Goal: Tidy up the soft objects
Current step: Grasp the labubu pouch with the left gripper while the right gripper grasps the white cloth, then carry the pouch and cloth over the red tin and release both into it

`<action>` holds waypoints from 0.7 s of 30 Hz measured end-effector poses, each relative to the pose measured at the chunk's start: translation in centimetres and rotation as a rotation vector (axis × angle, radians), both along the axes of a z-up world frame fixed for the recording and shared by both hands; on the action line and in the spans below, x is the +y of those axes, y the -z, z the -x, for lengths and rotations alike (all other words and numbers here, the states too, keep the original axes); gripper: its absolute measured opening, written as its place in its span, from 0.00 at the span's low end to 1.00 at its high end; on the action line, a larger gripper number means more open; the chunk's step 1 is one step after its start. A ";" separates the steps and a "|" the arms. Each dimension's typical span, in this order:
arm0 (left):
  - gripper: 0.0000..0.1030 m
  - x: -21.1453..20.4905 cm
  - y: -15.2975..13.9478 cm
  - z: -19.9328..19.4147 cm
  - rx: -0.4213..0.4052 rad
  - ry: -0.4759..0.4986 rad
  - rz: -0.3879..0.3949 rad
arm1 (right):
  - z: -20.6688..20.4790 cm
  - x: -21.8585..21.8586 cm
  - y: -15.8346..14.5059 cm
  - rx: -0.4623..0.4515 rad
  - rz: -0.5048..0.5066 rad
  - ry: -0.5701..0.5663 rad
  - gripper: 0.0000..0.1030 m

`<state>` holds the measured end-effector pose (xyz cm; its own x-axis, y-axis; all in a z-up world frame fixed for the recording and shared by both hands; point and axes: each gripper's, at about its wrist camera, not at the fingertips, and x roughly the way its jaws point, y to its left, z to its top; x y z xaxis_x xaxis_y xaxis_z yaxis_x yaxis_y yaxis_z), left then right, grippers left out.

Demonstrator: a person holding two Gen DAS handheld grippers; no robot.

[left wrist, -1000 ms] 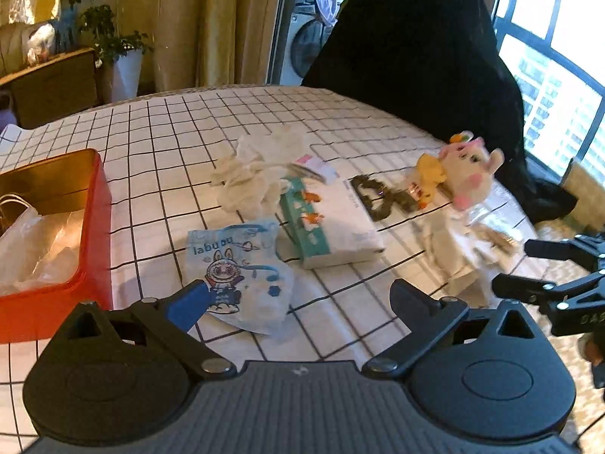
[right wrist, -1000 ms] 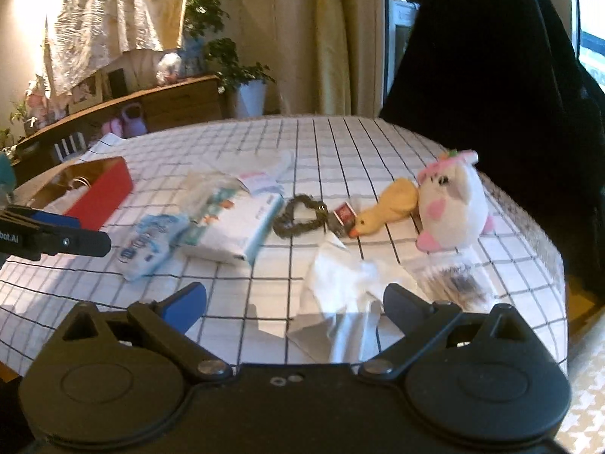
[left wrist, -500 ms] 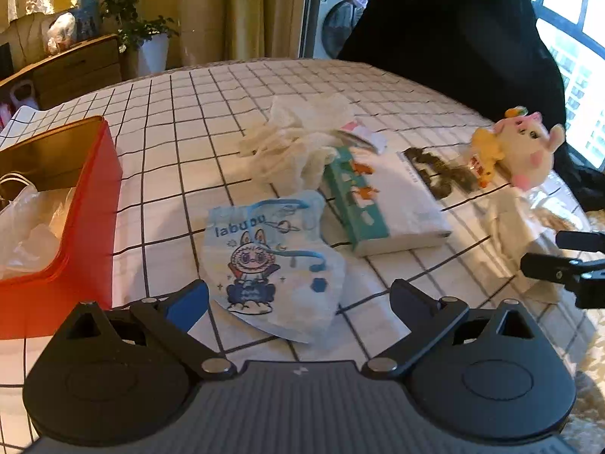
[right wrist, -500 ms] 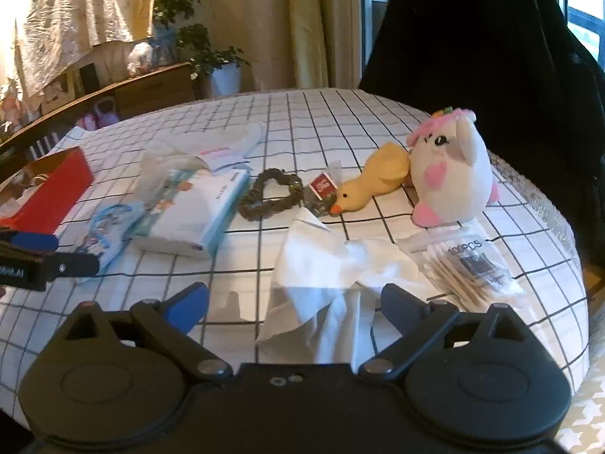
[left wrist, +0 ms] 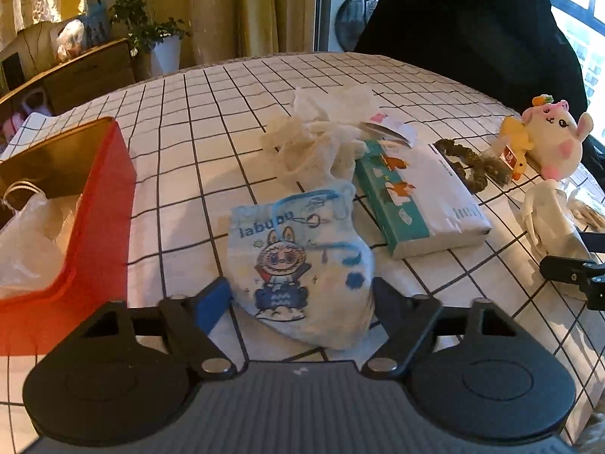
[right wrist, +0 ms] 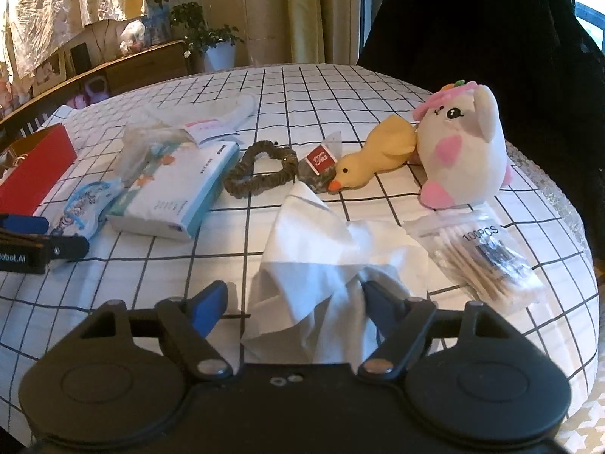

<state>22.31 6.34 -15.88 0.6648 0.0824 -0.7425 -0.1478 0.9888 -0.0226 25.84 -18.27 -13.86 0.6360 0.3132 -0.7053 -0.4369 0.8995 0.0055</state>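
a: the soft blue-and-white cartoon-printed pouch [left wrist: 302, 265] lies flat on the checked worktop [left wrist: 181, 174], right between the fingers of the left hand-held gripper [left wrist: 300, 295]. the jaws have just been closing in, but i can't see the pads pressing yet, so call it released.

b: and the right hand-held gripper [right wrist: 293, 297] straddles the crumpled white paper tissue [right wrist: 332, 249], jaws likewise just narrowing. the far finger is against a fold, the blue one stands clear. nothing grasped there either.

a: the danger on the left, as i judge it: that pouch is thin and slack. if the fingers meet only the near edge, it may slide out or the tablecloth may bunch up with it.

b: same worry here. the tissue could tear, or only one ply might lift while the rest drags. the clear bag of cotton swabs [right wrist: 480, 257] lies just beside it and could be nudged.

a: the teal-and-white tissue pack [left wrist: 416, 200] sits close to the pouch too, with the rumpled cream cloth [left wrist: 317, 143] behind. a sweep could shove both.

b: and the open red box [left wrist: 98, 204] stands off to the left, already partly filled with a plastic bag [left wrist: 26, 238]. a careless drop could miss its rim.
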 end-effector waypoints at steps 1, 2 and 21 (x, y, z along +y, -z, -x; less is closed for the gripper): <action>0.63 0.0 -0.1 0.0 -0.001 -0.002 -0.006 | 0.1 0.0 0.0 -0.006 0.007 0.006 0.71; 0.61 0.1 -0.2 -0.1 -0.002 -0.009 -0.008 | 0.0 0.1 0.0 -0.010 0.013 0.010 0.68; 0.10 0.3 -2.2 1.0 -0.051 0.029 0.040 | 1.7 -0.5 -1.7 -0.065 0.016 0.016 0.11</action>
